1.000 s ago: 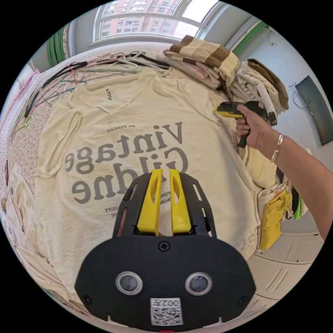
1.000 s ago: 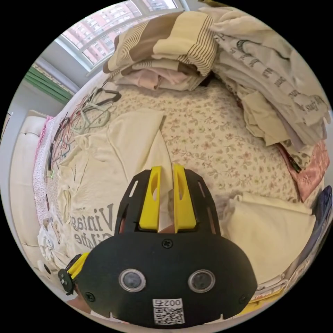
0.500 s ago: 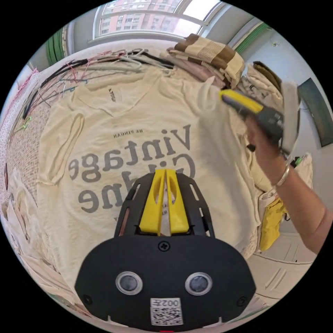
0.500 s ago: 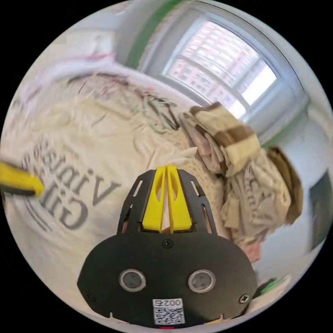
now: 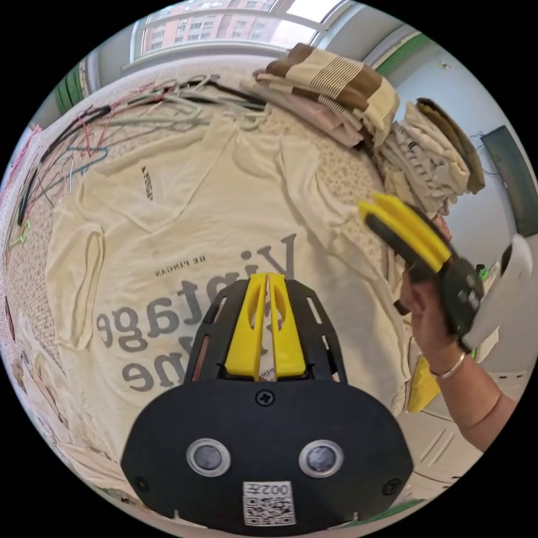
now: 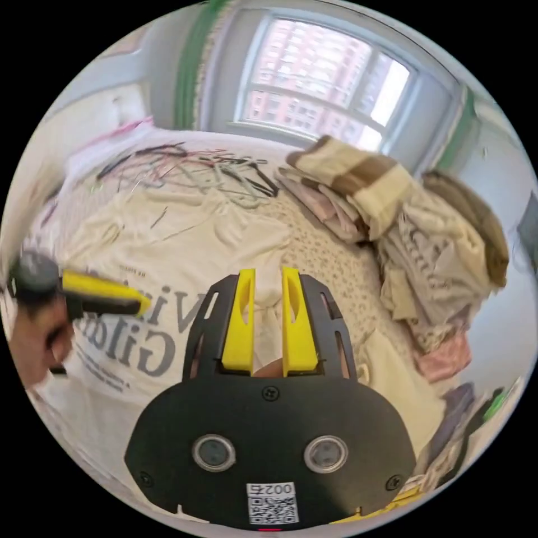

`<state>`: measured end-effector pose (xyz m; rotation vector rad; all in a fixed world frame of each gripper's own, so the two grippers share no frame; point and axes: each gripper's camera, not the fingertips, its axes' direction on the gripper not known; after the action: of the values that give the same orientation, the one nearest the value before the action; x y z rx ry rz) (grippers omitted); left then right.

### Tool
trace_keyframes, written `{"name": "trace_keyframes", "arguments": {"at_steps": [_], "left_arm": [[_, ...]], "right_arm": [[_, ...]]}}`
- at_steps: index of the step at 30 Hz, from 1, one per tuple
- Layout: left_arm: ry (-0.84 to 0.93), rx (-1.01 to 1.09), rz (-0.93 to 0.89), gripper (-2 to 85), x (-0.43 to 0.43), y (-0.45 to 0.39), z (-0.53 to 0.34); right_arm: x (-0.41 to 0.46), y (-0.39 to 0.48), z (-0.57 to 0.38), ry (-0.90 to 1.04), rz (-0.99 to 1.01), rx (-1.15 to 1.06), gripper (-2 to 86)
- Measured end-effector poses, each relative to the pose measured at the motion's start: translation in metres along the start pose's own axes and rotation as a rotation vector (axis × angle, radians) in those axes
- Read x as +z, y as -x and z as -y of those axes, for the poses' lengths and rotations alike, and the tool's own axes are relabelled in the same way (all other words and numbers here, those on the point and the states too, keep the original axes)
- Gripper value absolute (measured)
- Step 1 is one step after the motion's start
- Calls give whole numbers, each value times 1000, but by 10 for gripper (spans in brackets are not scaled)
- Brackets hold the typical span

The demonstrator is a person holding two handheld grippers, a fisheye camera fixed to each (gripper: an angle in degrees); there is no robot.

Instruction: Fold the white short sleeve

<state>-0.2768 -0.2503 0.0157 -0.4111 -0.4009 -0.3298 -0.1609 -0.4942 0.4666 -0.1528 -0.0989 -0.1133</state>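
Two hand-held grippers hang over the white short sleeve shirt [image 5: 185, 224], which lies spread flat, printed side up, on the flowered bed [image 6: 330, 252]. Left hand-held gripper [image 5: 268, 280] has its yellow jaws pressed together above the grey lettering, nothing visibly caught between them. Right hand-held gripper [image 6: 268, 277] has its jaws spread apart, empty, above the shirt's edge. Wire hangers [image 5: 129, 112] lie beyond the collar; folded clothes [image 6: 358, 185] are piled beside the shirt.
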Motion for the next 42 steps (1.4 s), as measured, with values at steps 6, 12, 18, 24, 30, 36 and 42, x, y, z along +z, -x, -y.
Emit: {"name": "trace_keyframes", "arguments": {"at_steps": [6, 12, 18, 24, 30, 36, 42], "left_arm": [[43, -39, -1, -9, 30, 8, -11], [44, -81, -29, -9, 34, 25, -6], [23, -87, -27, -9, 31, 36, 10], [21, -83, -19, -9, 35, 41, 19], [48, -109, -42, -9, 50, 49, 19], [63, -115, -49, -9, 60, 53, 21], [56, -129, -76, -9, 65, 57, 16]], "right_arm": [[57, -79, -1, 184, 307, 344, 81], [90, -103, -11, 277, 378, 468, 90], [81, -127, -6, 193, 457, 475, 14], [12, -140, 15, -52, -55, 265, 1], [64, -140, -7, 282, -92, 285, -3], [55, -147, -8, 221, 5, 493, -5], [29, -125, 15, 100, 7, 563, -3]]}}
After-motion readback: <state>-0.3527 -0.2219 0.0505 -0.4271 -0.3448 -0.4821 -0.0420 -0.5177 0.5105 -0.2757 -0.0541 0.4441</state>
